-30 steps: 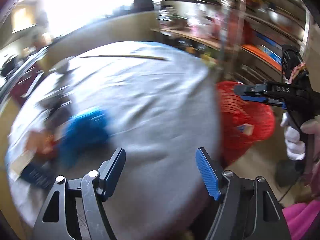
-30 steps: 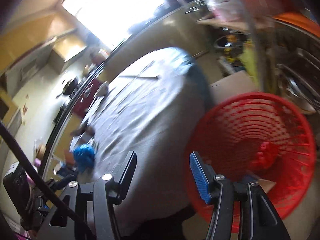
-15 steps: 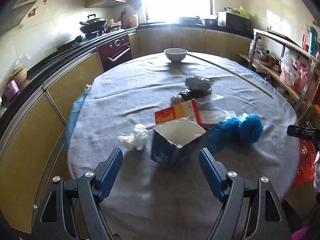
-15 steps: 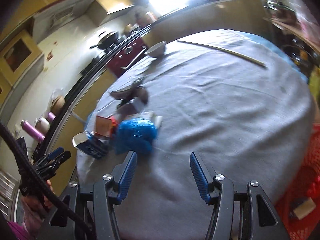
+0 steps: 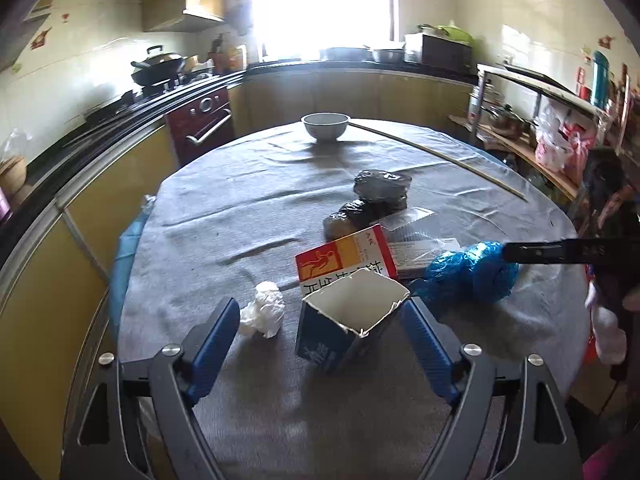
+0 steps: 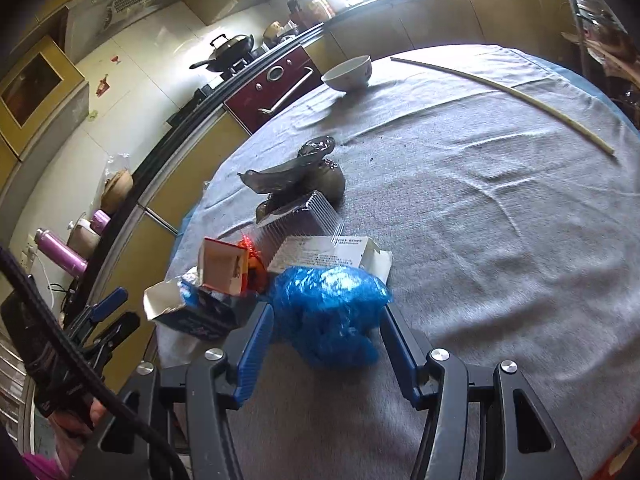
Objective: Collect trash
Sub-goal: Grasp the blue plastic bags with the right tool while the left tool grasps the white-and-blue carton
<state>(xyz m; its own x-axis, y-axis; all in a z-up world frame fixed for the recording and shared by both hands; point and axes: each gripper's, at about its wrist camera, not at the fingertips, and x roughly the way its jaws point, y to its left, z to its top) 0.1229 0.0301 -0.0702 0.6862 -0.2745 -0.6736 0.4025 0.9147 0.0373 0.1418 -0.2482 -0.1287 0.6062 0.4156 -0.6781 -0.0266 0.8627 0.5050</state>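
Trash lies in a pile on the grey-clothed round table (image 5: 240, 208). My left gripper (image 5: 320, 308) hovers at the near edge, its jaws opening on either side of a torn-open blue carton (image 5: 344, 328) without pressing it. A crumpled white tissue (image 5: 262, 314) lies just beyond its left finger. My right gripper (image 6: 326, 312) is open, with a crumpled blue plastic bag (image 6: 328, 308) between its fingers and no clear squeeze. Behind the carton stands a red and orange box (image 5: 344, 258). Further back lie dark plastic bags (image 5: 380, 188) and a clear ribbed tray (image 6: 300, 220).
A white bowl (image 5: 325, 126) and a long thin stick (image 5: 440, 156) lie at the table's far side. Kitchen counters with a stove and wok (image 5: 160, 66) curve round the left and back. Shelves (image 5: 540, 120) stand on the right. A gloved hand (image 5: 608, 332) holds the right gripper.
Both views have swung from the red basket beside the table to the trash pile. My left jaws have spread wider around the carton. My right gripper has closed in on the blue bag.
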